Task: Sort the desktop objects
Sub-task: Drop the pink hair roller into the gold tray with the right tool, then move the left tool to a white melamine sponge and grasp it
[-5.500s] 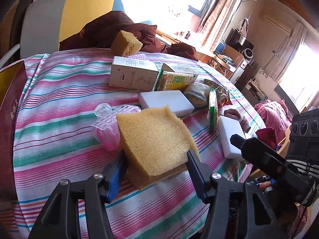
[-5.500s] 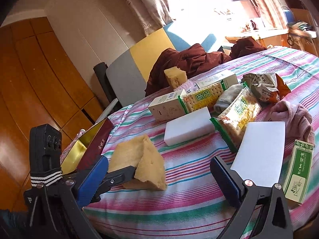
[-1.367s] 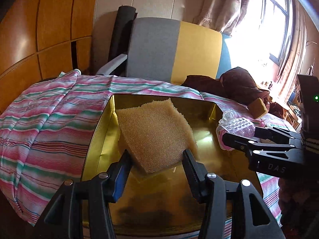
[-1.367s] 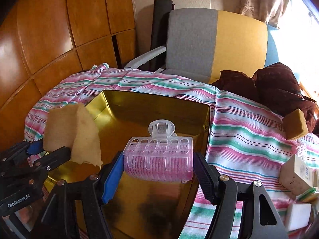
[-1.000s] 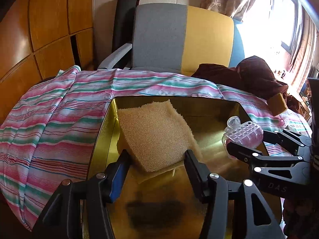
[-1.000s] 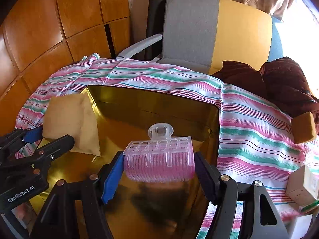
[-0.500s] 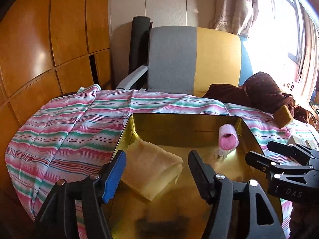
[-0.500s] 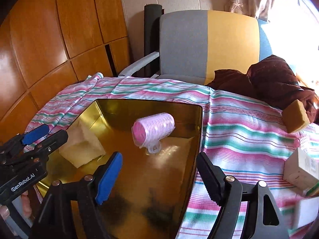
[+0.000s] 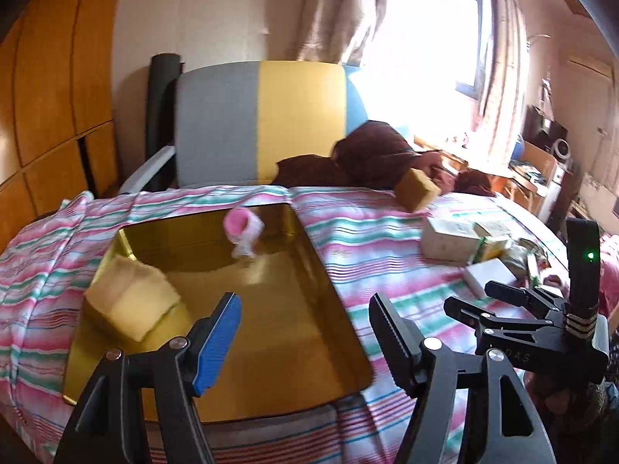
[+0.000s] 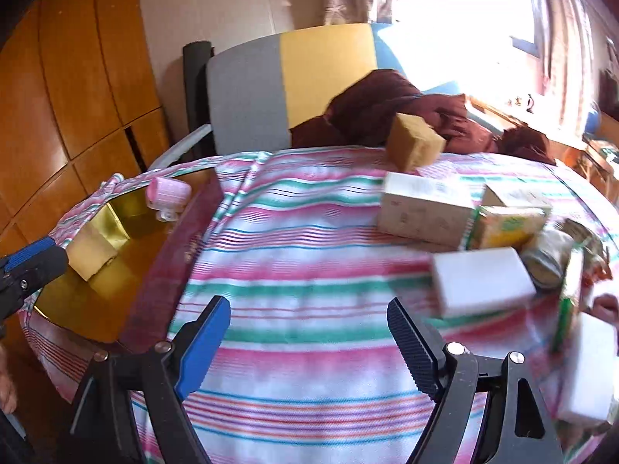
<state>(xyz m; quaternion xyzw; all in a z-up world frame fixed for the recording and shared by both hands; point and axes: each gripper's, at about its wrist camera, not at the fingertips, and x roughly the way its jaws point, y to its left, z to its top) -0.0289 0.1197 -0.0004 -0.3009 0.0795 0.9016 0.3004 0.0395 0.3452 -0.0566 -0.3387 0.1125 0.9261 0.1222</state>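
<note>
right wrist view: the right gripper (image 10: 309, 342), released and empty, faces a white block (image 10: 481, 280) lying ahead and to its right on the striped desk (image 10: 294, 232), long axis crosswise. the left gripper (image 9: 303, 328), also empty, hangs over the gold tray (image 9: 329, 294), farther off.

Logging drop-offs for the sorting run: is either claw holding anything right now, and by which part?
Nothing is held. The left claw and right claw are both open and empty; the yellow sponge and pink hair roller lie in the gold tray.
</note>
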